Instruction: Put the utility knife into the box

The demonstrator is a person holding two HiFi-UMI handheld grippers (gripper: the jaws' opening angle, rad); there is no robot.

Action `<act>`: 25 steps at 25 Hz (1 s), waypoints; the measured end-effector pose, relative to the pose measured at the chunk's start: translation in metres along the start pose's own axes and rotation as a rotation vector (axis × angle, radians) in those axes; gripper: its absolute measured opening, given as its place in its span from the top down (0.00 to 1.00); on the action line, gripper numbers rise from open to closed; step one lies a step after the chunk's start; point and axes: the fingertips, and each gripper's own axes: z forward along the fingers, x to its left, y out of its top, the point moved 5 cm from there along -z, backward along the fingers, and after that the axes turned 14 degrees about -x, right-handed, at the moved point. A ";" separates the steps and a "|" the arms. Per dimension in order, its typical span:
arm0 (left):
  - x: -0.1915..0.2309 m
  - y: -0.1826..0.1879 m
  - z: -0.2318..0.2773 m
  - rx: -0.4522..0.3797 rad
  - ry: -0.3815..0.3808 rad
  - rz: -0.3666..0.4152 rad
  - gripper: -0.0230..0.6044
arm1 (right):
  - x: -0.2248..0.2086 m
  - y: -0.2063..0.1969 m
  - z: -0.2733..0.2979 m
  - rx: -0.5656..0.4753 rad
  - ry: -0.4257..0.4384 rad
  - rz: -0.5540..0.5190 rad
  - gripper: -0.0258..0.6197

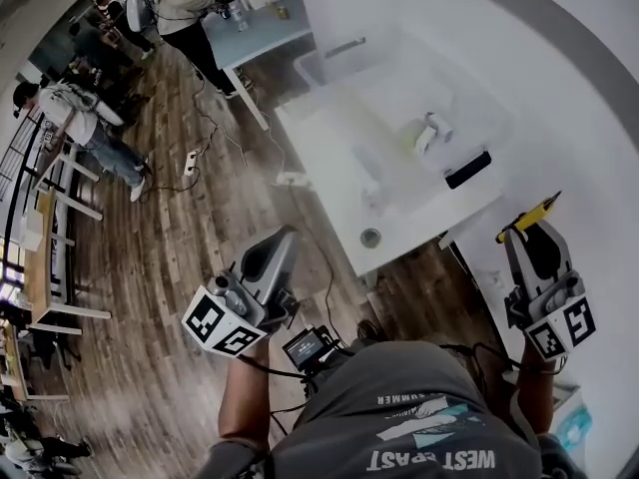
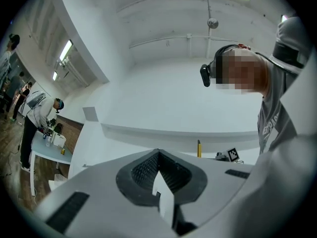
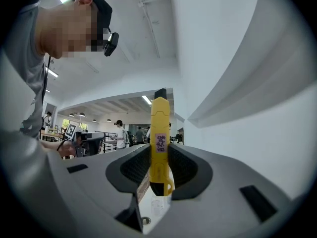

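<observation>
R claw (image 3: 159,168) clamped on slim yellow plastic utility knife (image 1: 529,217), lower right of head view, clear of white surface (image 1: 339,138). L claw (image 2: 158,175) closed, empty. Pickup looks done; drop-in left. Can't pick out box.

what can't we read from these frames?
- White table, head view: glare washes out what lies on it; no box can be picked out.
- Utility knife, right gripper view: the right gripper covers its lower end; blade state unreadable.
- Both gripper views: they look out at walls and ceiling, not at the table.
</observation>
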 end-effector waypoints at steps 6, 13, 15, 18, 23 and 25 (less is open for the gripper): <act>0.031 -0.001 -0.010 -0.001 0.035 0.008 0.95 | 0.001 -0.017 0.054 0.006 0.075 -0.011 0.78; 0.069 -0.026 0.008 0.028 0.134 0.008 0.95 | -0.048 -0.046 0.122 0.043 0.149 0.015 0.78; 0.074 -0.026 0.009 0.026 0.162 0.019 0.95 | -0.054 -0.051 0.137 0.046 0.171 0.027 0.78; 0.081 -0.025 0.011 0.019 0.197 0.032 0.95 | -0.062 -0.060 0.159 0.055 0.206 0.041 0.78; 0.086 -0.017 0.019 0.005 0.249 0.074 0.95 | -0.077 -0.070 0.200 0.080 0.269 0.055 0.78; 0.088 -0.016 0.020 -0.002 0.278 0.082 0.95 | -0.085 -0.077 0.219 0.097 0.298 0.061 0.78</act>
